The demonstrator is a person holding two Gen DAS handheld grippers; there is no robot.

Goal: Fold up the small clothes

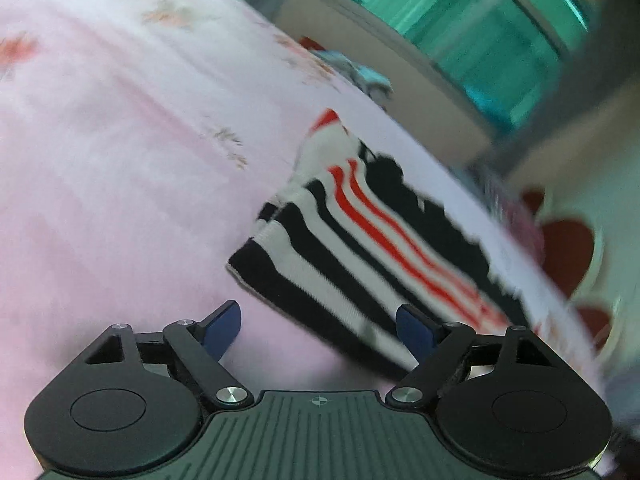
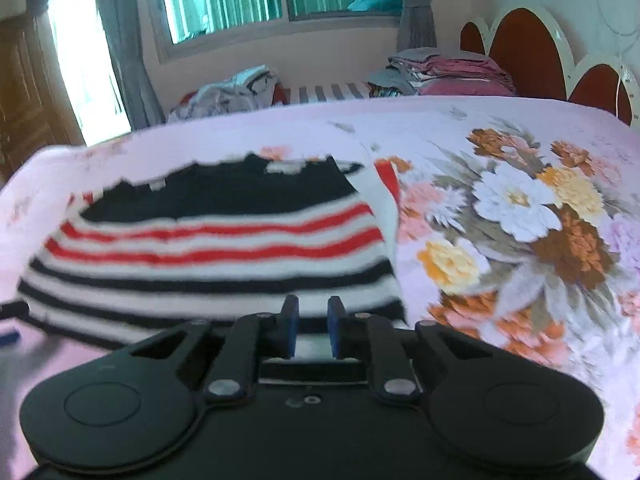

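Observation:
A folded knit garment (image 1: 360, 240) with black, white and red stripes lies flat on the pink bedsheet (image 1: 120, 200). My left gripper (image 1: 320, 330) hangs open and wide just in front of the garment's near edge. Its right pad (image 1: 416, 334) overlaps that edge, and mostly bare sheet shows between the pads. In the right wrist view the same garment (image 2: 208, 248) spreads out ahead. My right gripper (image 2: 313, 320) hovers at its near hem, its blue pads a narrow gap apart, and I see nothing pinched between them.
The sheet carries a large flower print (image 2: 520, 220) right of the garment. Behind the bed's far edge lie a crumpled clothes heap (image 2: 236, 88) and a stack of folded linen (image 2: 452, 68). A scalloped red headboard (image 2: 532, 40) stands at the right, with windows behind.

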